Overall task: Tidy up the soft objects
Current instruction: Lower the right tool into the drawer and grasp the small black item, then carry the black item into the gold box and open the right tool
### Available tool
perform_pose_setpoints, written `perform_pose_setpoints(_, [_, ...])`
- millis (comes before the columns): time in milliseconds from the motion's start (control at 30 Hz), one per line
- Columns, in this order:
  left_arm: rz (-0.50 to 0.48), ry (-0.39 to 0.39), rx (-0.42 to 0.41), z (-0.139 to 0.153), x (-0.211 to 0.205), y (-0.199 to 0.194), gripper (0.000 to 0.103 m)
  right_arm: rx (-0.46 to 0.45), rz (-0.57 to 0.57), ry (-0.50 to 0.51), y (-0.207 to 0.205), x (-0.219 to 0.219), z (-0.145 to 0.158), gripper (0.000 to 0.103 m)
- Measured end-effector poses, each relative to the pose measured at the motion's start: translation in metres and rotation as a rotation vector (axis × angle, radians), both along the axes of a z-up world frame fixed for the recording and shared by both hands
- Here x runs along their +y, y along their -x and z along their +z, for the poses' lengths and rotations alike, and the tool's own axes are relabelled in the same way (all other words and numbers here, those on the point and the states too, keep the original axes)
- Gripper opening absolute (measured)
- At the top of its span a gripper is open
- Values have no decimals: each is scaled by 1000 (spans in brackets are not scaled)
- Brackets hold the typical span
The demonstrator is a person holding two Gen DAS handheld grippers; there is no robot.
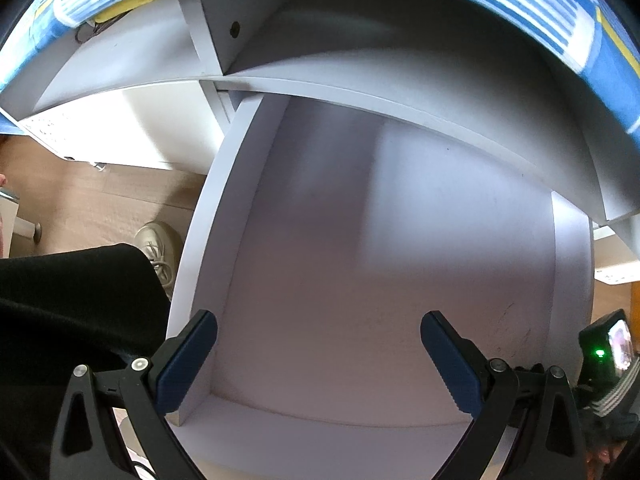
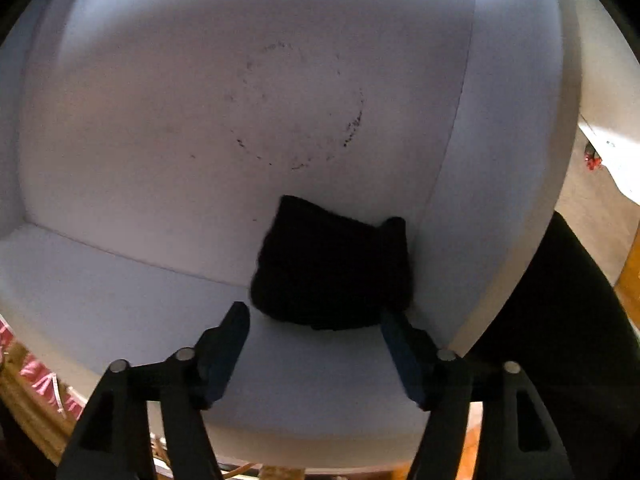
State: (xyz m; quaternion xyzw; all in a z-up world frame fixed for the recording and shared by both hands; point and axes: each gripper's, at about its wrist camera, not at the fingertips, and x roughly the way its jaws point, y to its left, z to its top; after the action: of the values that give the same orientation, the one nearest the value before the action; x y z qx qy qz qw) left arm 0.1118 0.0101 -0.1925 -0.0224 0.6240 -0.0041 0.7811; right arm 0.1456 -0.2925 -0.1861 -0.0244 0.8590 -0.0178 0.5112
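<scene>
A black bundle of soft fabric (image 2: 328, 264) lies on the floor of a white shelf compartment (image 2: 160, 140), close to its right wall. My right gripper (image 2: 316, 316) hangs just above and in front of the bundle, open. Its dark blue pads (image 2: 228, 344) stand on either side of the bundle's near edge without pressing on it. In the left wrist view my left gripper (image 1: 320, 320) is open with nothing between its pads (image 1: 192, 356). It points down into a bare white compartment (image 1: 360, 240).
A blue and white striped item (image 1: 540, 8) lies on top of the shelf unit. A person's black trouser leg (image 1: 72, 300) and pale shoe (image 1: 160, 248) stand on the wooden floor (image 1: 100, 200) at left. A ring-shaped scuff (image 2: 304, 108) marks the compartment floor.
</scene>
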Motion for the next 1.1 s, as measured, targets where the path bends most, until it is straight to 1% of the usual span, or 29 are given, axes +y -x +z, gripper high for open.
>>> perform_pose_setpoints(100, [-12,-3,1,0,-3,4,102,8,-20,1,1,-2,-10,77])
perform_pose_setpoints(167, [-20,-7,-1,1,-4,5,102,7,-12,10,3,1,-14,79])
perform_pose_setpoints(233, [-23,-7,-3,0,-4,5,102,-13,11,24,6,11,-17,79])
perform_pose_setpoints(300, [-23,-11,-4,1,-3,6,102,-39,35,36,6,17,-16,75])
perform_pose_setpoints(333, [-23,-13,-6,1,-3,6,102,-55,46,35,5,19,-15,71])
perform_pose_setpoints(400, [-20,-16,-6,0,-4,6,102,-111,49,1,-1,25,-7,68])
perform_pose_setpoints(433, [-21,-21,-6,-1,-4,6,102,-158,36,-38,-6,29,0,67])
perform_pose_setpoints(500, [-27,-31,-7,-1,-5,7,102,-225,21,-91,-13,35,9,66])
perform_pose_setpoints(567, [-37,-42,-11,-1,-7,7,102,-273,-2,-138,-19,42,14,66])
perform_pose_setpoints(767, [-72,-66,-30,1,-13,10,102,-297,0,-154,-19,51,13,65])
perform_pose_setpoints(833, [-78,-70,-36,1,-14,10,102,-321,-32,-177,-18,47,15,65])
perform_pose_setpoints(867, [-82,-73,-39,2,-15,9,102,-330,-44,-187,-21,37,17,65])
perform_pose_setpoints(933, [-92,-82,-44,3,-16,11,102,-364,-63,-213,-23,37,22,64])
perform_pose_setpoints(1033, [-105,-88,-46,2,-18,10,102,-394,-56,-230,-25,41,26,64])
perform_pose_setpoints(1100, [-107,-90,-47,2,-18,11,102,-398,-44,-238,-24,43,25,64])
